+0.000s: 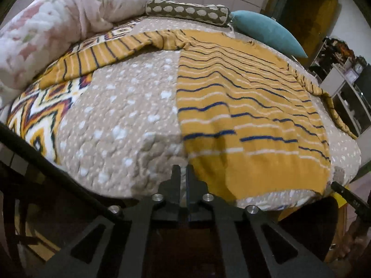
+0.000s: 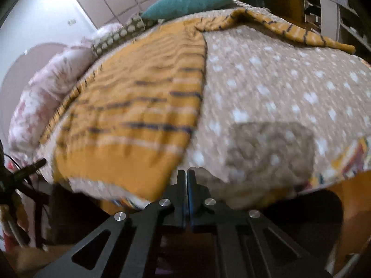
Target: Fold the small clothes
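A mustard-yellow striped sweater (image 1: 250, 106) lay spread flat on the bed's dotted beige quilt (image 1: 120, 115), its hem running along the near edge of the bed and its neck toward the far edge. One sleeve (image 1: 97, 55) stretched out toward the bed's left edge; the other sleeve (image 1: 334, 106) trailed over the right edge.

The left hand-held gripper (image 1: 183, 169) hovered at the near edge of the bed, just beside the sweater's lower left corner, its fingers drawn together with only a thin slit between them and nothing held. The right hand-held gripper (image 2: 186, 173) sat at the near edge just beside the sweater's (image 2: 129, 106) other lower corner, its fingers pressed together and empty; that view was blurred.

At the far edge lay a teal pillow (image 1: 266, 32), a spotted bolster (image 1: 187, 11) and a bunched pink floral duvet (image 1: 58, 27).
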### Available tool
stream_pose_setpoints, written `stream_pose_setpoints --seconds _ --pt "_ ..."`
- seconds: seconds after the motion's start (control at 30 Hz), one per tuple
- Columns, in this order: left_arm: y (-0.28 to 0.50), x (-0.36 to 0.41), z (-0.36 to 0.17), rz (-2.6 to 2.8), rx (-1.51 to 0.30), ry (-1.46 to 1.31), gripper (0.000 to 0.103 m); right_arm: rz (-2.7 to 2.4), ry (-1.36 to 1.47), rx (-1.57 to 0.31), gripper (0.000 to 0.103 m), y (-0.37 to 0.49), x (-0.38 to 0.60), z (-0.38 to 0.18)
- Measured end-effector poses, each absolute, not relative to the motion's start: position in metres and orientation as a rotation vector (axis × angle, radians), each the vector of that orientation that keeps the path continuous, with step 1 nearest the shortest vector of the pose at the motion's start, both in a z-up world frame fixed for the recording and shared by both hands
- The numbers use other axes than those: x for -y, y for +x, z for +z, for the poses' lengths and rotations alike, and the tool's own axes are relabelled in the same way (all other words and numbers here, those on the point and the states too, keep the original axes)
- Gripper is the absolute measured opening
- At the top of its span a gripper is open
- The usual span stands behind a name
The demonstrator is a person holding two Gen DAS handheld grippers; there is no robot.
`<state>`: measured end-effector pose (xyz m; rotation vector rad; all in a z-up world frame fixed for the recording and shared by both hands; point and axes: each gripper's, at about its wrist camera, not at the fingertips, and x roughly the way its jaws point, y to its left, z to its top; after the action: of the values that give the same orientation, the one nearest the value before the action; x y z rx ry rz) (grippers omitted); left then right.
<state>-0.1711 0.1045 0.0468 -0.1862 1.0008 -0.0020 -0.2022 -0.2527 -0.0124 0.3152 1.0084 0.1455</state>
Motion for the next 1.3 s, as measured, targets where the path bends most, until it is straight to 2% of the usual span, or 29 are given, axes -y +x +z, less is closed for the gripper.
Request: stream_pose_setpoints --seconds 0.03,0.07,0.1,0.13,0.17,0.23,0.27,0.5,0.73,0.8,0.83,1.1,1.3 --pt "-0.174 -0.107 0.049 0.004 -0.989 -0.179 0.008 0.119 0.293 -0.984 0.003 -0.203 0.258 -0.007" --pt "-0.176 -0.109 0.052 0.013 -0.975 -0.166 0.020 0.090 0.284 -0.960 0.003 -0.202 0.264 -0.001" --pt "-0.177 -0.110 0.057 0.024 -0.953 -0.152 0.038 0.048 0.283 -0.931 0.005 -0.199 0.273 0.006" --pt "-0.176 -0.110 0.059 0.030 -0.937 -0.148 0.047 -0.006 0.311 -0.896 0.016 -0.193 0.291 0.012" --pt "-0.175 -0.110 0.062 0.034 -0.916 -0.153 0.059 -0.028 0.332 -0.880 0.038 -0.191 0.300 0.014" --pt "-0.169 -0.109 0.068 0.027 -0.885 -0.175 0.065 -0.107 0.410 -0.814 0.062 -0.178 0.334 0.016" --pt "-0.164 -0.106 0.068 0.017 -0.886 -0.183 0.066 -0.147 0.429 -0.801 0.062 -0.169 0.347 0.016" --pt "-0.131 -0.081 0.054 -0.067 -0.957 -0.248 0.066 -0.271 0.764 -0.751 0.062 -0.107 0.445 -0.002" --pt "-0.124 -0.068 0.053 -0.065 -0.962 -0.207 0.066 -0.401 0.814 -0.762 0.062 -0.044 0.486 -0.001" --pt "-0.122 -0.072 0.054 -0.055 -0.960 -0.216 0.066 -0.424 0.836 -0.779 0.036 -0.037 0.503 -0.003" --pt "-0.122 -0.075 0.054 -0.053 -0.959 -0.224 0.066 -0.424 0.852 -0.782 0.008 -0.036 0.510 -0.004" --pt "-0.119 -0.098 0.048 -0.051 -0.952 -0.316 0.066 -0.539 1.083 -0.639 0.006 -0.055 0.581 0.018" --pt "-0.126 -0.113 0.046 -0.050 -0.933 -0.353 0.066 -0.441 0.694 -0.707 0.006 0.017 0.477 0.079"
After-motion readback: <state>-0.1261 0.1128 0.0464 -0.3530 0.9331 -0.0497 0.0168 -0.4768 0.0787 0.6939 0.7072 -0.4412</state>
